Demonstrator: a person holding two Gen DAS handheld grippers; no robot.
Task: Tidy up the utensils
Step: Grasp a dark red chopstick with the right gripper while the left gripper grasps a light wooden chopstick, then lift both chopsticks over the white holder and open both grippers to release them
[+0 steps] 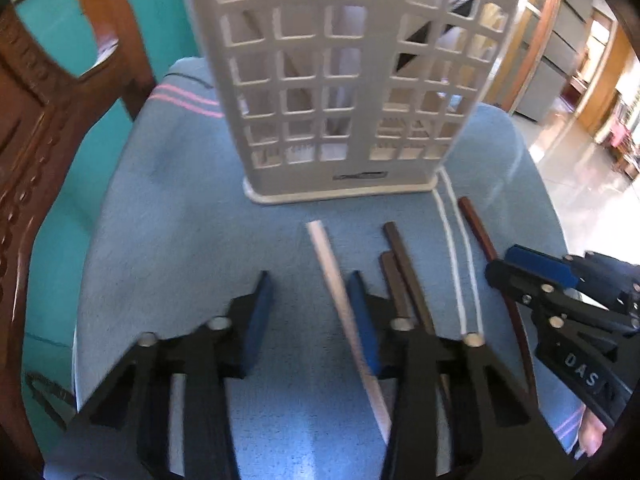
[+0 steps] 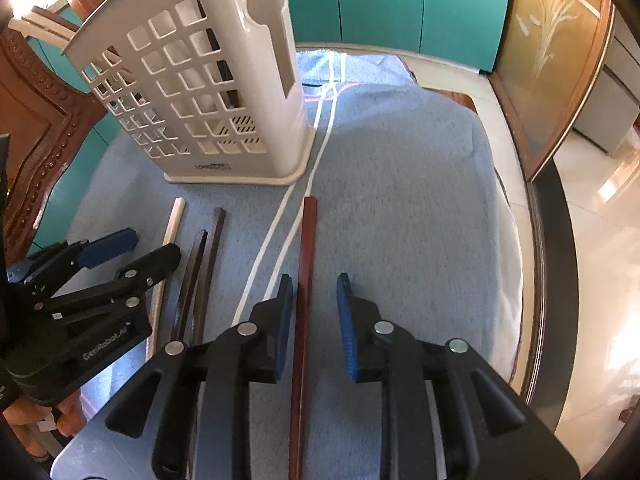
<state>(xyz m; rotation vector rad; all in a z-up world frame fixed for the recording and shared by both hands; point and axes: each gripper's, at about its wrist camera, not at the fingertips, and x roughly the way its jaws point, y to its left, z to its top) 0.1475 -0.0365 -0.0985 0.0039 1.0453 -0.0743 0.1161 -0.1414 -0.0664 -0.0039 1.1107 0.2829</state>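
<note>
A white lattice utensil holder stands upright on a blue towel. Chopsticks lie in front of it: a white one, two dark brown ones and a reddish-brown one. My left gripper is open, with the white chopstick lying between its fingers next to the right pad. My right gripper is open with the reddish-brown chopstick between its fingers, close to the left pad.
The blue towel has white and pink stripes and covers a small round table. A carved wooden chair stands to the left. Teal cabinet doors are behind. Tiled floor lies to the right.
</note>
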